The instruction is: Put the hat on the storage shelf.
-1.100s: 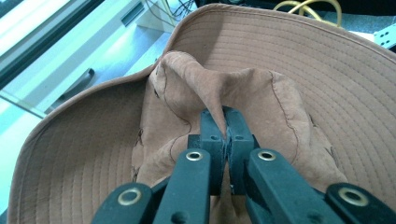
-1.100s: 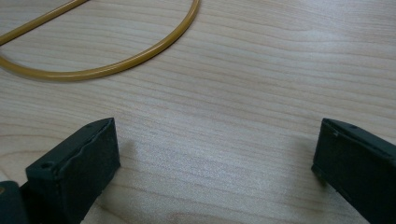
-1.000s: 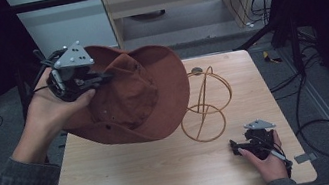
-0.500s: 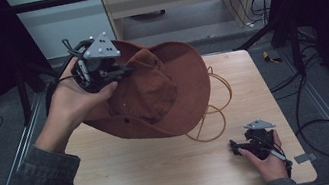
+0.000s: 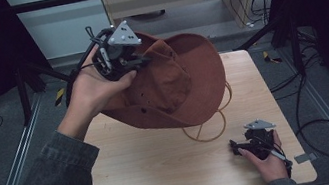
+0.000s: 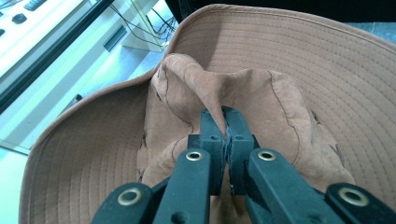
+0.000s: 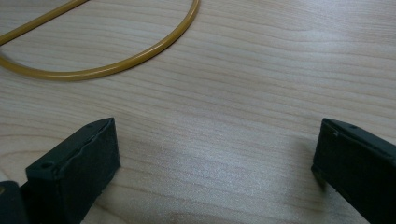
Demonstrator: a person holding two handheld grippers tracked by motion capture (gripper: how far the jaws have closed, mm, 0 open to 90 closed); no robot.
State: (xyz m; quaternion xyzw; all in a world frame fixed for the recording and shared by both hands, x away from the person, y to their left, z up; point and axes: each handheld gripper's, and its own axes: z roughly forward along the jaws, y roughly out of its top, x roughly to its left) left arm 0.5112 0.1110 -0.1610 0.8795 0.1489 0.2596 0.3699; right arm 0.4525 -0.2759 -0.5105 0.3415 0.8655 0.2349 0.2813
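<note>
The brown hat hangs above the bench's far left, my left gripper's fingers pinching its crown, the wire stand beneath awaiting it, while my right gripper rests open, near right.

The brown hat, lifted off the surface, hangs over its far half and blocks passage there from above. Under its brim, a yellow wire ring stands as an obstacle near the middle (partly hidden by the hat). The near left stretch of the surface is open wood, free for passing.
</note>
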